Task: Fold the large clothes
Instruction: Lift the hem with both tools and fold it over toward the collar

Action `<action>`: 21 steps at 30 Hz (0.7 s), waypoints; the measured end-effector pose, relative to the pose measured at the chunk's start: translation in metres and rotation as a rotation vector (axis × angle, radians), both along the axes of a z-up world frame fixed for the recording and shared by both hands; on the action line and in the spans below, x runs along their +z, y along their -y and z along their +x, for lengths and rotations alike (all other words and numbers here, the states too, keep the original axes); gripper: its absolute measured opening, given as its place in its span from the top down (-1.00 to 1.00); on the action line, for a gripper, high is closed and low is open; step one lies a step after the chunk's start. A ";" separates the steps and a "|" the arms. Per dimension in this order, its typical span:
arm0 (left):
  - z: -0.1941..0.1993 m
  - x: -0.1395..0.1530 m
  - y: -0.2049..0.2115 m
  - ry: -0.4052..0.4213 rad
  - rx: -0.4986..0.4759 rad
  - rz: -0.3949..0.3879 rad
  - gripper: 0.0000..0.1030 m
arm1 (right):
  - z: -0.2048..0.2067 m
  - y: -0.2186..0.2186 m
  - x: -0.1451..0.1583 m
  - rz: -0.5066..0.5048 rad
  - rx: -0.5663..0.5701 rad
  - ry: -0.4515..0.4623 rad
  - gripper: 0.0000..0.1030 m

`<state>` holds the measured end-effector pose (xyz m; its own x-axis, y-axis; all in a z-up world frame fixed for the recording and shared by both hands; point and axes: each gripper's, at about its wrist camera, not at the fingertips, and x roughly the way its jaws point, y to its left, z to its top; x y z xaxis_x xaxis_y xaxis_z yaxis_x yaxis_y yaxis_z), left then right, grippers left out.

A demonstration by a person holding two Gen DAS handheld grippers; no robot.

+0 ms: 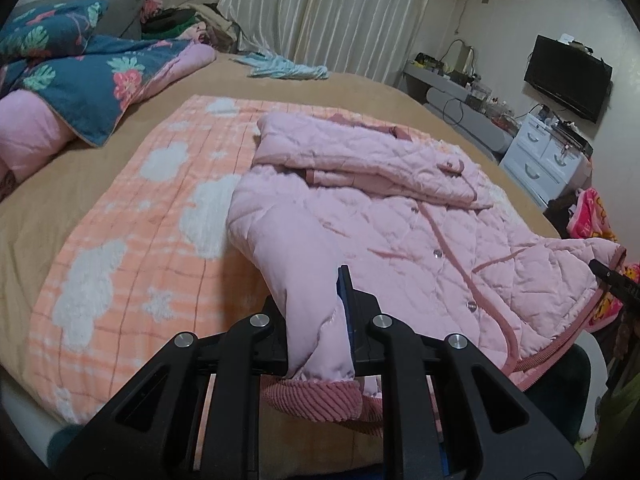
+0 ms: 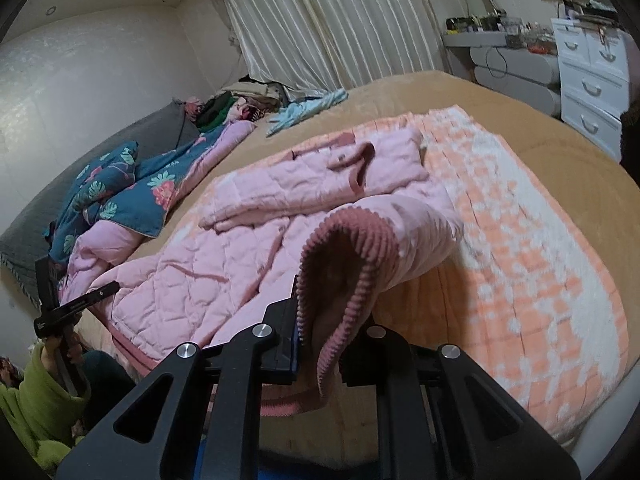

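The left gripper (image 1: 320, 308) has its fingers clamped on a sleeve of the pink jacket (image 1: 400, 216). The right gripper (image 2: 320, 320) pinches its ribbed hem, raised off the blanket (image 2: 520, 248).

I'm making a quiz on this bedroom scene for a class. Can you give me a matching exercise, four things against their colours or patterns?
Things:
1. quilted jacket
2. towel blanket under the jacket
3. comforter by the wall
4. drawer chest

Colours or patterns:
A. white
B. dark blue with flowers and leaves
C. pale pink with darker pink ribbed trim
D. orange check with white clouds

Pairs: 1-C, 2-D, 3-B, 4-A
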<state>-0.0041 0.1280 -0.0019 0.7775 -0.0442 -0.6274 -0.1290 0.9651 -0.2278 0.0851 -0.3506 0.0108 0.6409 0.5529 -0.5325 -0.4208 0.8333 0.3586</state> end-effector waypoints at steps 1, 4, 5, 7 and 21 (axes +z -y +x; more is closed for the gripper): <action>0.002 0.004 0.000 0.006 0.001 0.000 0.82 | 0.002 -0.001 0.004 0.004 0.000 0.009 0.75; 0.008 0.012 -0.002 0.023 0.004 0.000 0.82 | 0.007 -0.003 0.014 0.007 0.003 0.031 0.75; 0.009 0.014 -0.002 0.027 0.005 -0.005 0.82 | 0.008 -0.004 0.016 0.008 0.003 0.034 0.75; 0.013 0.018 -0.004 0.033 0.006 -0.011 0.82 | 0.012 -0.005 0.020 0.009 0.003 0.044 0.75; 0.038 0.044 -0.002 0.061 0.001 0.045 0.81 | 0.036 -0.001 0.040 0.038 -0.015 0.063 0.75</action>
